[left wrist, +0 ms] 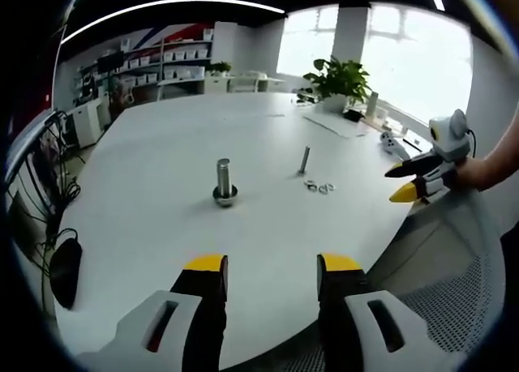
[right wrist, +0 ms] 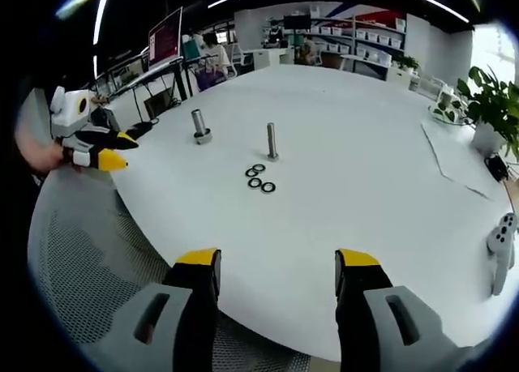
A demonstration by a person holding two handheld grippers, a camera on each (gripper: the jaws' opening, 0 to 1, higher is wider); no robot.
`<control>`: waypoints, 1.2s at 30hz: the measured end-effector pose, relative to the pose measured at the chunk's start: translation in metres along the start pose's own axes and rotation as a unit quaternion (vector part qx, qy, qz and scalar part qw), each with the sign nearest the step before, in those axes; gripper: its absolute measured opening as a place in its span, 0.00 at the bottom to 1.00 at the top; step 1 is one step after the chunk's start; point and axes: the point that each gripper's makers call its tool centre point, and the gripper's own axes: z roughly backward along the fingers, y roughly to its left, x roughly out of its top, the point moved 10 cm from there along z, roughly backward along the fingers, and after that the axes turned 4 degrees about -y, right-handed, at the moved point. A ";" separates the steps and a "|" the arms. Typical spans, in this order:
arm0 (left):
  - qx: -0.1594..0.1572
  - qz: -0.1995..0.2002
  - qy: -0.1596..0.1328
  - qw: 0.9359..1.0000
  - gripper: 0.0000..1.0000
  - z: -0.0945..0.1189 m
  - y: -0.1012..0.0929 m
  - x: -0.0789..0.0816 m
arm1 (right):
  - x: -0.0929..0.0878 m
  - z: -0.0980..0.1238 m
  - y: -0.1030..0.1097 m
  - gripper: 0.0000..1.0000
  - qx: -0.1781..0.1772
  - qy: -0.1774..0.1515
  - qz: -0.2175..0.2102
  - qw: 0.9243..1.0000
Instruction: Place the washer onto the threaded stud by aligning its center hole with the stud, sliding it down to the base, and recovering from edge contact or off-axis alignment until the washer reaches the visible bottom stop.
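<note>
On the white table [left wrist: 243, 137] stand two upright metal studs: a thick one with a round base [left wrist: 225, 181] [right wrist: 199, 126] and a thinner one [left wrist: 304, 160] [right wrist: 272, 142]. Three small washers [left wrist: 321, 186] [right wrist: 259, 178] lie flat beside the thinner stud. My left gripper [left wrist: 272, 268] is open over the table's near edge, well short of the studs; it also appears at the left of the right gripper view [right wrist: 113, 149]. My right gripper [right wrist: 277, 267] is open with nothing between its jaws, and it appears at the right of the left gripper view [left wrist: 405, 181], held by a hand.
A potted plant [left wrist: 336, 80] [right wrist: 491, 109], a sheet of paper [right wrist: 454, 157] and a white controller [right wrist: 501, 246] sit toward the table's far side. A mesh chair back [right wrist: 89, 258] is below the table edge. Shelves and desks line the room behind.
</note>
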 end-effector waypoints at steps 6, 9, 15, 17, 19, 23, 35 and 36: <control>0.002 0.002 -0.002 1.000 0.43 0.000 0.000 0.000 | 0.002 -0.001 0.004 0.60 0.013 0.012 0.025 1.000; 0.002 0.002 -0.002 1.000 0.43 0.000 0.000 0.000 | 0.005 -0.001 0.003 0.60 0.013 0.020 0.033 0.999; 0.002 0.004 -0.006 1.000 0.43 0.001 0.000 0.001 | 0.020 -0.006 -0.004 0.60 0.011 0.021 0.044 0.999; 0.003 0.006 -0.006 1.000 0.43 0.001 0.000 0.001 | 0.025 -0.010 -0.006 0.60 0.011 0.023 0.050 0.998; 0.003 0.007 -0.006 1.000 0.43 0.001 0.000 0.001 | 0.030 -0.015 -0.007 0.60 0.012 0.023 0.052 0.998; 0.002 0.007 -0.004 1.000 0.44 0.000 0.000 0.001 | 0.039 -0.025 -0.005 0.59 0.016 0.027 0.055 0.998; 0.001 0.008 -0.005 1.000 0.43 0.000 0.001 0.001 | 0.048 -0.049 0.000 0.58 0.023 0.039 0.061 0.997; 0.001 0.008 -0.006 1.000 0.43 0.000 0.001 0.001 | 0.049 -0.052 -0.001 0.58 0.024 0.038 0.062 0.997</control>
